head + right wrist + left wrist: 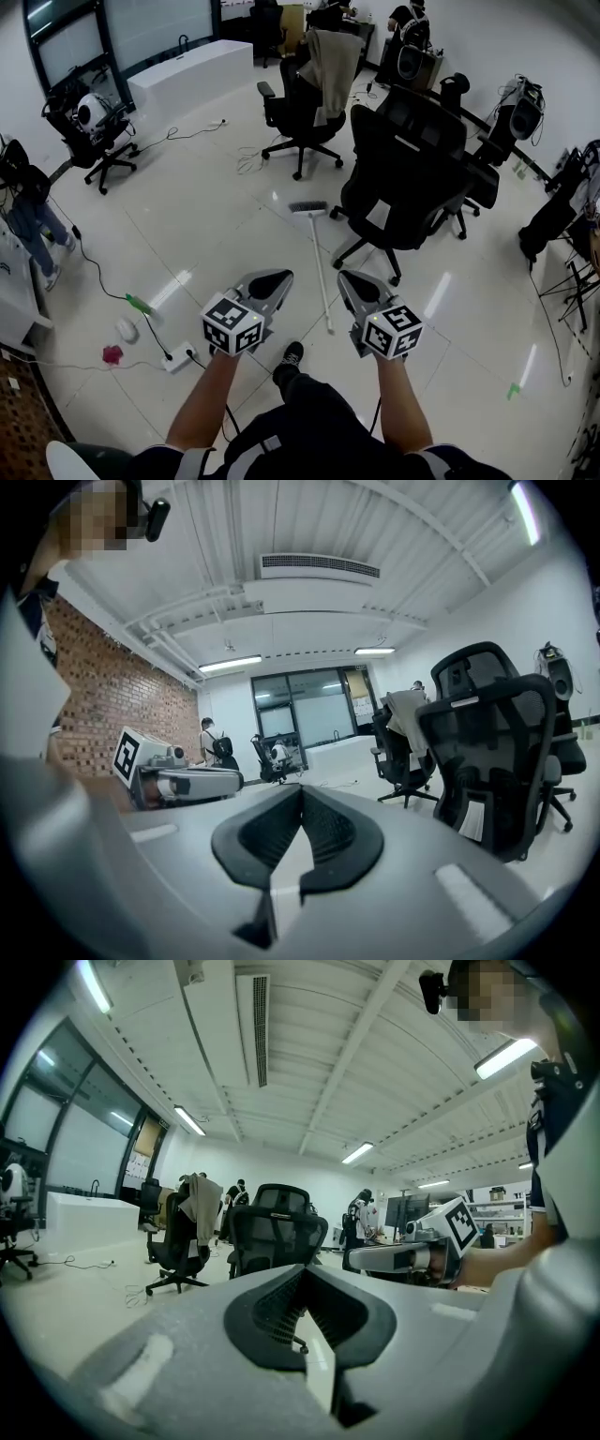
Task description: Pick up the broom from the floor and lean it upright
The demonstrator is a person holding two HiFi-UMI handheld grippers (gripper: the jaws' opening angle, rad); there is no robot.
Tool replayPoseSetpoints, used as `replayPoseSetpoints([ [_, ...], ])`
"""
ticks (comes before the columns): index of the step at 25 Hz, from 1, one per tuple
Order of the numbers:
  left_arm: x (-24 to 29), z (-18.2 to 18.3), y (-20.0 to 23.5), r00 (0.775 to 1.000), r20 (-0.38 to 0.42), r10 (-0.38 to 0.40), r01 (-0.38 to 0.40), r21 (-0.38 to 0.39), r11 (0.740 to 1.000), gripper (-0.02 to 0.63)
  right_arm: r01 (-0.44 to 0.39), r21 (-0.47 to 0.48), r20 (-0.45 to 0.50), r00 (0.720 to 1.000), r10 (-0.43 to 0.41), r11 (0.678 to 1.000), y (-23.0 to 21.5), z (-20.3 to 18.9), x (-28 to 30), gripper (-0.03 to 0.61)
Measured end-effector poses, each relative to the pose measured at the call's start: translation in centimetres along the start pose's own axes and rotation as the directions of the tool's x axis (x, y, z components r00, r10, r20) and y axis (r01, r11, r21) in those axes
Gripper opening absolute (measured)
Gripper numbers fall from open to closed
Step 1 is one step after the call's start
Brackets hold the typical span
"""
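The broom lies flat on the glossy white floor, its grey brush head pointing away from me and its thin white handle running back between my two grippers. My left gripper hovers just left of the handle, jaws shut and empty. On the other side of the handle, my right gripper is likewise shut with nothing in it. In the left gripper view the closed jaws point level across the room, with the right gripper beside them. The right gripper view shows its shut jaws and the left gripper.
A black office chair stands just right of the brush head. Another chair with a beige jacket stands farther back. A power strip, cables, a green bottle and a pink scrap lie at the left. My shoe is near the handle's end.
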State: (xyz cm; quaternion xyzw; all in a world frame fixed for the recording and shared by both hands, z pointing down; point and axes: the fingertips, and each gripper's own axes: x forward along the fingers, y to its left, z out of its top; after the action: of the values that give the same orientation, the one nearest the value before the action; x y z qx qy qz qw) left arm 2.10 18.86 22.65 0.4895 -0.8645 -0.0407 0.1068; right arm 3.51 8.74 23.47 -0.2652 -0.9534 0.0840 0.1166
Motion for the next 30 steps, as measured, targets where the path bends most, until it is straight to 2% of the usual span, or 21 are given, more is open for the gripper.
replayPoseSetpoints([
  [5, 5.4, 1.0, 6.3, 0.998, -0.038, -0.049, 0.049, -0.006, 0.999, 0.002, 0.048, 0.023, 0.007, 0.999, -0.048, 0.999, -4.7, 1.7, 6.4, 0.006],
  [11, 11.8, 2.0, 10.3, 0.985, -0.095, -0.147, 0.149, 0.024, 0.988, 0.002, 0.117, 0.057, 0.018, 0.993, -0.118, 0.992, -9.9, 3.3, 10.9, 0.006],
  [14, 14.7, 1.5, 11.4, 0.969, -0.139, -0.206, 0.214, 0.043, 0.976, 0.002, 0.163, 0.077, 0.027, 0.986, -0.166, 0.984, -12.1, 3.3, 11.6, 0.006],
  [17, 17.9, 0.4, 11.6, 0.938, -0.202, -0.281, 0.298, 0.057, 0.953, 0.002, 0.245, 0.112, 0.034, 0.968, -0.250, 0.963, -14.7, 2.6, 10.7, 0.006],
  [21, 21.8, -1.9, 12.2, 0.873, -0.298, -0.387, 0.420, 0.054, 0.906, 0.002, 0.382, 0.165, 0.033, 0.919, -0.392, 0.909, -17.9, 1.8, 9.5, 0.006],
  [23, 23.9, -3.0, 12.4, 0.831, -0.337, -0.442, 0.486, 0.053, 0.873, 0.002, 0.451, 0.186, 0.032, 0.885, -0.464, 0.873, -19.4, 1.5, 8.9, 0.006],
  [25, 25.9, -4.2, 11.7, 0.766, -0.377, -0.521, 0.576, 0.044, 0.816, 0.002, 0.532, 0.212, 0.028, 0.835, -0.550, 0.820, -20.4, 1.0, 7.9, 0.006],
  [27, 27.5, -5.6, 10.9, 0.685, -0.418, -0.596, 0.666, 0.027, 0.746, 0.002, 0.615, 0.243, 0.021, 0.770, -0.638, 0.750, -20.8, 0.4, 6.9, 0.006],
  [30, 28.7, -8.1, 9.9, 0.566, -0.483, -0.669, 0.772, 0.026, 0.635, 0.002, 0.712, 0.291, -0.001, 0.669, -0.743, 0.640, -20.6, -0.9, 5.4, 0.006],
])
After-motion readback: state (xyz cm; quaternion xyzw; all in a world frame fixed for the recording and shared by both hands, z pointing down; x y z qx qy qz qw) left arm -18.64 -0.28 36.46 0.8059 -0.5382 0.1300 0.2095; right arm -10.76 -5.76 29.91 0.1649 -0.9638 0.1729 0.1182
